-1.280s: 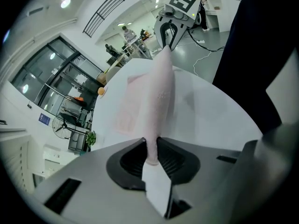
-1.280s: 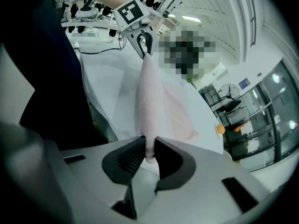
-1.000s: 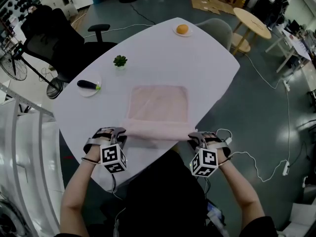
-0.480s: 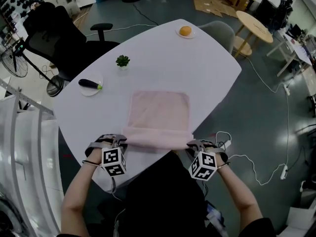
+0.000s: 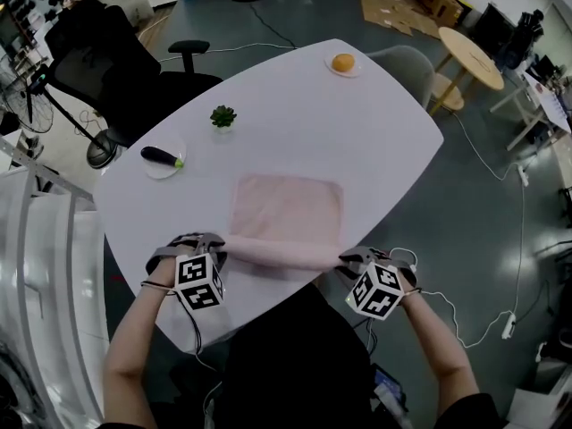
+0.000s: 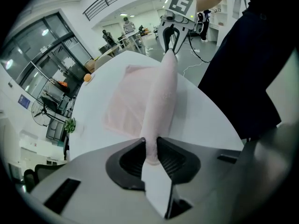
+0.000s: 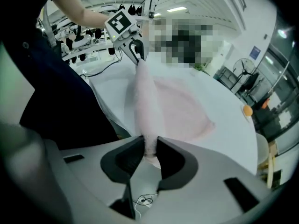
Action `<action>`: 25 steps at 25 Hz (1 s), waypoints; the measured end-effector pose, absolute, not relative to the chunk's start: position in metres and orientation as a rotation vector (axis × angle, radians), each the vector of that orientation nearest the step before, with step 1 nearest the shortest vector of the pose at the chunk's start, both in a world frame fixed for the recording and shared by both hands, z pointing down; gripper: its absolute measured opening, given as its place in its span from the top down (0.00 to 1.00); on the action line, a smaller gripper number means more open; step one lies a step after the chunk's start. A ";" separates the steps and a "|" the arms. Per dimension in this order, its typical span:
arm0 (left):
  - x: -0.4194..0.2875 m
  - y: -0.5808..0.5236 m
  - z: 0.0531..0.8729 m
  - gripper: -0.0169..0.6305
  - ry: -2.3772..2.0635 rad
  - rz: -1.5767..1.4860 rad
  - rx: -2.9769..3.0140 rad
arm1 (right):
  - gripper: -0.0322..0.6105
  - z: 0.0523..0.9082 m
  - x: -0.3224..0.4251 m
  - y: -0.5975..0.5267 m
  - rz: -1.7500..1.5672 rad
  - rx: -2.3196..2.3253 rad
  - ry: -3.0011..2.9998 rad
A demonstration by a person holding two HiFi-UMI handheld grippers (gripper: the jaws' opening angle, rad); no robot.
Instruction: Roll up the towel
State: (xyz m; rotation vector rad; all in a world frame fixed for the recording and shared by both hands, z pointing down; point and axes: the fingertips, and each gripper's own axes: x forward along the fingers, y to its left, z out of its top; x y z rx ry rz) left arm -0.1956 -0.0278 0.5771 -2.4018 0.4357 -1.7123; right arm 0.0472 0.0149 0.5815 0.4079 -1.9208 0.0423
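Note:
A pink towel (image 5: 288,206) lies flat on the white table (image 5: 375,141), with its near edge rolled into a tube (image 5: 281,251) that runs left to right. My left gripper (image 5: 217,247) is shut on the tube's left end, and the cloth fills the gap between its pads (image 6: 150,155). My right gripper (image 5: 344,259) pinches the right end; its jaws have just been opening a little, with the towel's end (image 7: 148,148) still between them and touching both pads. Each gripper view looks along the roll (image 6: 161,94) to the other gripper.
On the table's far side are an eggplant on a plate (image 5: 161,157), a small potted plant (image 5: 222,115) and an orange on a plate (image 5: 343,63). A black office chair (image 5: 107,70) stands to the left and a round wooden table (image 5: 474,56) at the back right. The person's body is close to the table's near edge.
Both grippers have twisted about their own axes, so their marker cubes sit at a new tilt. The rolled edge stays held between them near the table's front edge.

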 end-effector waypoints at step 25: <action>-0.182 -0.101 0.618 0.80 0.497 -1.874 -2.366 | 0.78 0.622 0.061 -0.067 0.218 0.458 -1.944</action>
